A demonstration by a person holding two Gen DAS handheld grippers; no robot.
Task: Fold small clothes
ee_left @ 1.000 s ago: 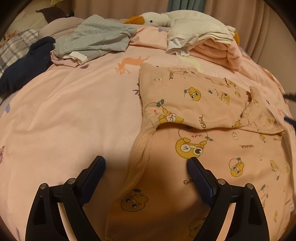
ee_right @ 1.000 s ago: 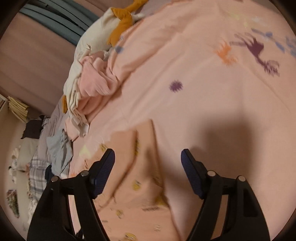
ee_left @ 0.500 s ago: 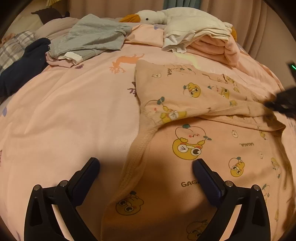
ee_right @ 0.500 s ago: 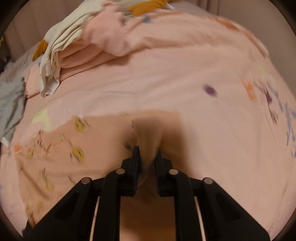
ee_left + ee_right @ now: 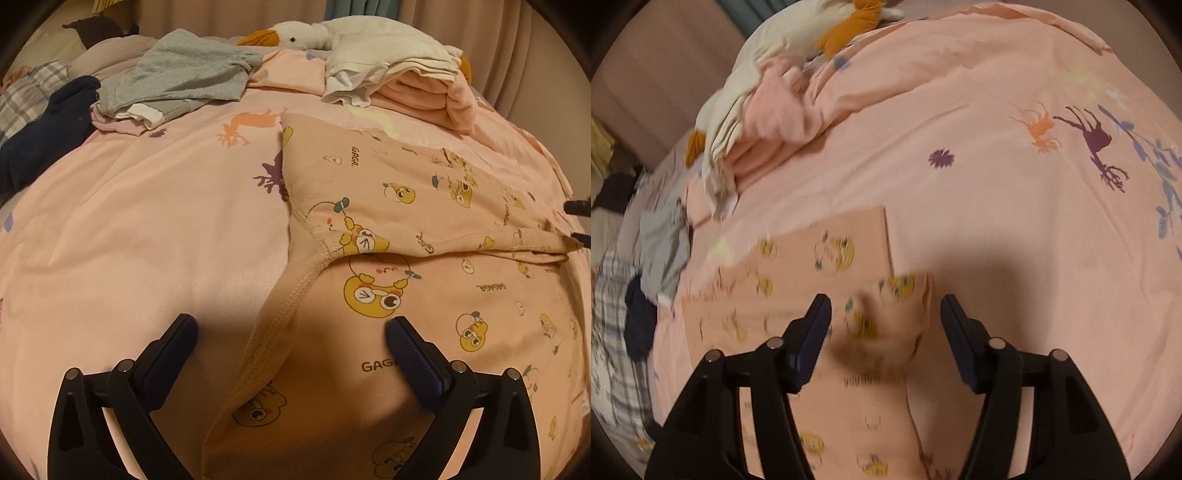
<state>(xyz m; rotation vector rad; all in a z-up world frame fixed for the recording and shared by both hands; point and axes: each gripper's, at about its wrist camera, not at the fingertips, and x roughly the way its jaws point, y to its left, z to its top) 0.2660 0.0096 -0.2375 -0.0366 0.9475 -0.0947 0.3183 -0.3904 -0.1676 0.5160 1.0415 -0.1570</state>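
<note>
Both tongs spread, over peach garment (image 5: 424,295), seemingly part-folded

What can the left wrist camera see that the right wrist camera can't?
Only the left wrist view shows the white plush goose's head and the open left gripper over the hem. Only the right wrist view shows the purple flower print and the open right gripper. Both show the peach cartoon-duck printed garment, the crumpled grey garment and the pink bedsheet.

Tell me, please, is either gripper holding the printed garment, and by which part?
Neither. The left gripper and right gripper are both open above the printed garment.
</note>
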